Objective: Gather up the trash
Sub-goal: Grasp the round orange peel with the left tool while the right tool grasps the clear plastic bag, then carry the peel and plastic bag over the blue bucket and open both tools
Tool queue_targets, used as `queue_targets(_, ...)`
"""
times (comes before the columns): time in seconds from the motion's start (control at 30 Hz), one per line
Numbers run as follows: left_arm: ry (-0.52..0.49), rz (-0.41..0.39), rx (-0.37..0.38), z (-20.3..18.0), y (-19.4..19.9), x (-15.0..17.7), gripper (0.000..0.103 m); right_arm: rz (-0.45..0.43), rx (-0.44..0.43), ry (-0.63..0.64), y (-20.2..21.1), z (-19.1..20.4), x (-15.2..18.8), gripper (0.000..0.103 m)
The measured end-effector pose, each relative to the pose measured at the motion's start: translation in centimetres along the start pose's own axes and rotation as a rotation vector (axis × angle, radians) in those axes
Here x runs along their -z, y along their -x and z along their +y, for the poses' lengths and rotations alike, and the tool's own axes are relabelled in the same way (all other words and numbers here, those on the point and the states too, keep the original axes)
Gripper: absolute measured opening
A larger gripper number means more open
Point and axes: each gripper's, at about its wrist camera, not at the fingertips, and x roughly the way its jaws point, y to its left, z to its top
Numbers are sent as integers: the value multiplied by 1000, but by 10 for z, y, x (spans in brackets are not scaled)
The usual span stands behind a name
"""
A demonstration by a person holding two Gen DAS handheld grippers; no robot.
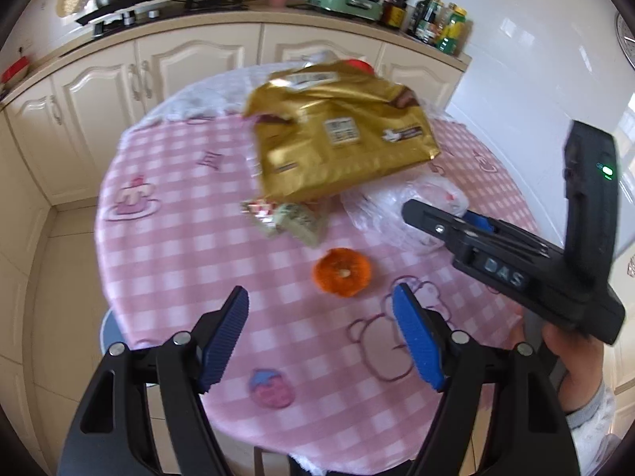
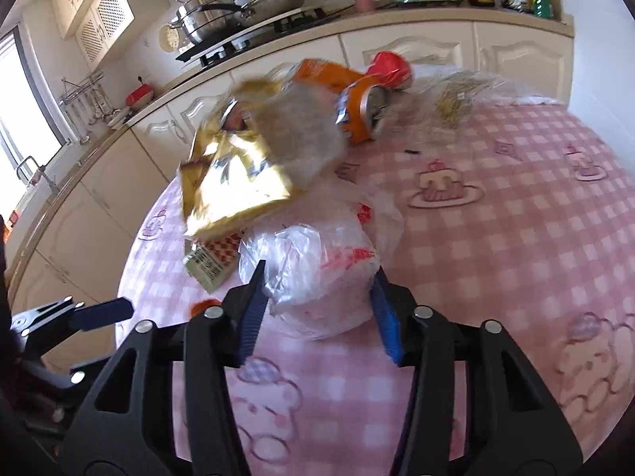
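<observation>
Progress is judged to be at the very start: no litter is seen gathered, and no bin is in view. All the trash is still spread on the bench, which is covered by a pink checked cloth. A crumpled clear plastic bag with red print is set between the pads of the right tongs; the pads are half closed around it, but whether they press on it cannot be told. The left tongs are held open and empty, above the cloth and near a piece of orange peel. A torn gold foil pouch, small wrappers beside it and an orange can remain to be collected. The pouch is creased and shiny; the bag is thin and wrinkled.
</observation>
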Motion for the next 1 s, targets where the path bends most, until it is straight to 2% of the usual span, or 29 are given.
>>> queue_targets(0.1,-17,3,12,-10,-13,-4,73,-43,47,-38,22,-18,8,46)
queue_targets(0.23,-18,24,-15,-16,-32,-9,70,-100,102,-80,46,-40,17,46)
queue_targets(0.37,-80,19,-115,-25,-37,-12,45,-161,120,-88,65,-45,19,46)
queue_targets(0.47,-108,33,-135,-27,-36,-13,36,-208,121,-75,78,-40,19,46)
queue_targets(0.57,-95,32,-104,-24,-30,-10,36,-245,111,-56,88,-30,16,46)
queue_targets(0.63,-66,30,-53,-19,-23,-7,36,-270,122,-40,95,-23,15,46)
queue_targets(0.7,-36,22,-10,-15,-14,-2,36,-308,169,-31,104,-14,16,46)
queue_targets(0.8,-12,-13,6,-10,5,3,36,-344,253,-19,111,-8,13,46)
queue_targets(0.9,3,-56,13,-1,25,6,36,-346,215,-3,113,1,11,46)
queue_targets(1.0,23,-100,-3,11,45,9,36,-339,156,50,110,26,11,46)
